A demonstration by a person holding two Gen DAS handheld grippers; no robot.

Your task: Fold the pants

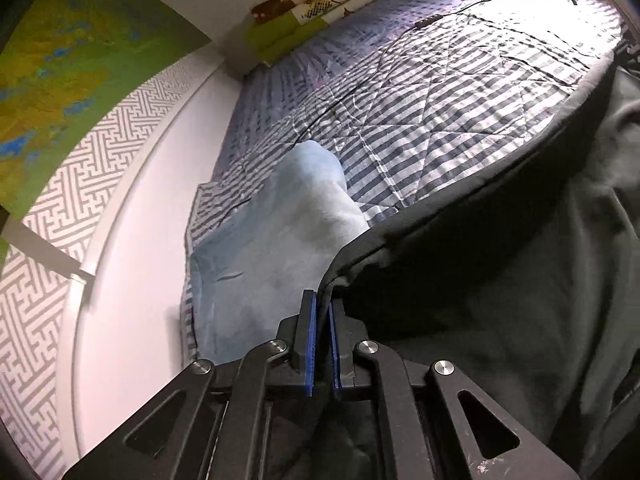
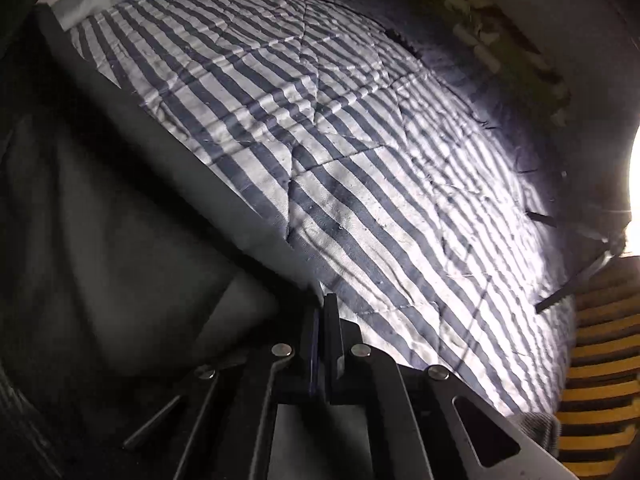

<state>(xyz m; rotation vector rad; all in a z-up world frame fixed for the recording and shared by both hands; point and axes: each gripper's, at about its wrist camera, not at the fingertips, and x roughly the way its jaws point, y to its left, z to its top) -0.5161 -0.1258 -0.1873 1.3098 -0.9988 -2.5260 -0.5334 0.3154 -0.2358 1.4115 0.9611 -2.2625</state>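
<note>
The dark pants (image 1: 500, 280) fill the right of the left wrist view, their hemmed edge stretched taut across the striped quilt (image 1: 440, 100). My left gripper (image 1: 323, 300) is shut on a corner of that edge, with the cloth pinched between the blue pads. In the right wrist view the pants (image 2: 120, 220) cover the left half, and their edge runs diagonally down to my right gripper (image 2: 322, 304). That gripper is shut, with the edge of the cloth ending right at its fingertips.
The bed's blue-and-white striped quilt (image 2: 360, 160) lies under everything. A light blue blanket (image 1: 280, 232) is bunched by the white bed rail (image 1: 132, 240). Green pillows (image 1: 320, 12) and a black cable (image 1: 432, 20) lie at the far end. Dark stand legs (image 2: 580, 272) and a yellow-and-black striped surface (image 2: 600, 360) are at the right.
</note>
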